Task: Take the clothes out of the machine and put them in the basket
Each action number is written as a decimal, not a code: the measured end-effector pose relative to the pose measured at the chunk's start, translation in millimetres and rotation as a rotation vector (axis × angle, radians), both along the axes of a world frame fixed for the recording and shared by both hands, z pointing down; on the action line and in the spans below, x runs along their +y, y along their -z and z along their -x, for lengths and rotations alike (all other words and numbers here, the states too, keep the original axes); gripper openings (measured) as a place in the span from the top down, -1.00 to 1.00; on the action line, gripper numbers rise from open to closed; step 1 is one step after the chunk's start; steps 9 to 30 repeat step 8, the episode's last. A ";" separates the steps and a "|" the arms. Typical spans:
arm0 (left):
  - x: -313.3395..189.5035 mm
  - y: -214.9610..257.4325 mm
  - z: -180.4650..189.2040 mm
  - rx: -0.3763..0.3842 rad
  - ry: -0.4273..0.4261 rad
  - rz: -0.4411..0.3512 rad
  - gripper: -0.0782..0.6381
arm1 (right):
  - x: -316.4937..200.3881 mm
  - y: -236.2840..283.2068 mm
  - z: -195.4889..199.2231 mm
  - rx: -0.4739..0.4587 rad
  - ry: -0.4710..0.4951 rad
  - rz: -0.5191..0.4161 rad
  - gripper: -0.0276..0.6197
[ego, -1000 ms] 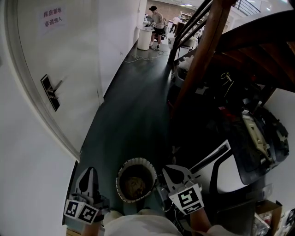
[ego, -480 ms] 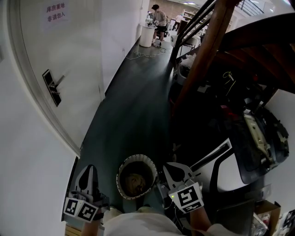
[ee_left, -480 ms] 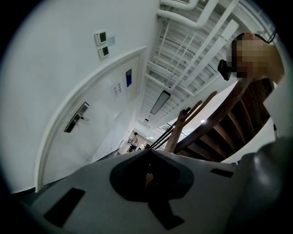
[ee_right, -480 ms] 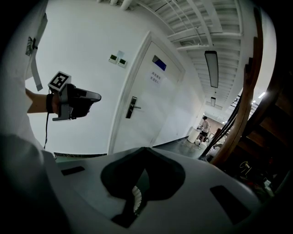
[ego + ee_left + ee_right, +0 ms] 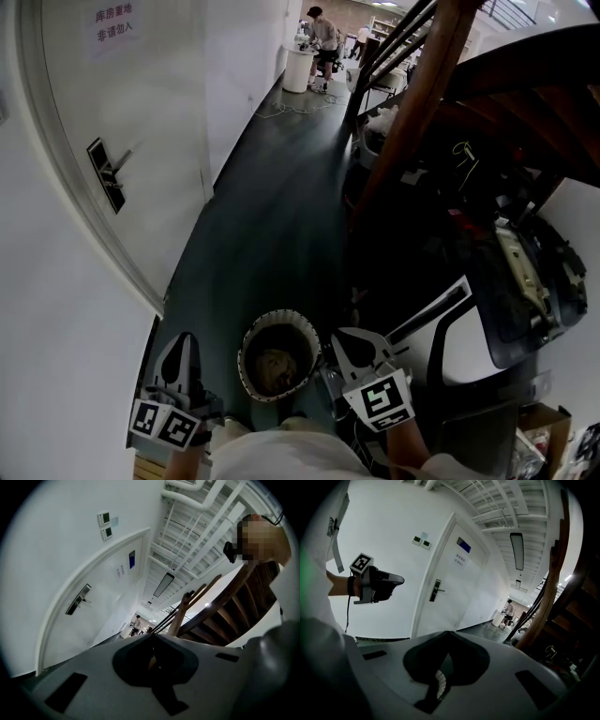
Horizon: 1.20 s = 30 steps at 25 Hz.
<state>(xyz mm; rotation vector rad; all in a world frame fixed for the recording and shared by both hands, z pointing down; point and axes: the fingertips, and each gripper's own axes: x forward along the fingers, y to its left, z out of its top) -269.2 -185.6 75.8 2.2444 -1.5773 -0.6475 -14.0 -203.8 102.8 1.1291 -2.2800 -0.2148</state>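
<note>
Both pairs of jaws are closed tight with nothing between them. We hold the left gripper (image 5: 183,349) and the right gripper (image 5: 352,341) low in front of us, one on each side of the basket (image 5: 281,318). The basket stands on the dark floor just ahead. It holds a crumpled, pale brown heap of clothes (image 5: 275,367) that sits well below the rim.

With both grippers empty, we judge that we are between trips. The next move calls for turning right to the white-bodied machine (image 5: 466,349), parting a pair of jaws and reaching in for another garment. Dark shapes crowd its front, and we cannot tell from here what is left inside. Further off, the corridor runs past a white door (image 5: 141,112) and a wooden staircase (image 5: 422,84).
</note>
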 end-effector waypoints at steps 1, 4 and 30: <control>0.8 -0.3 0.6 0.000 -0.001 0.001 0.74 | 1.0 -0.7 0.7 -0.001 0.001 0.000 0.88; 2.5 -2.0 2.5 0.001 -0.001 0.008 0.74 | 3.5 -2.3 2.4 0.003 -0.001 0.004 0.88; 6.2 -3.7 2.5 0.001 -0.002 0.011 0.74 | 5.9 -4.9 2.2 0.002 0.002 0.001 0.88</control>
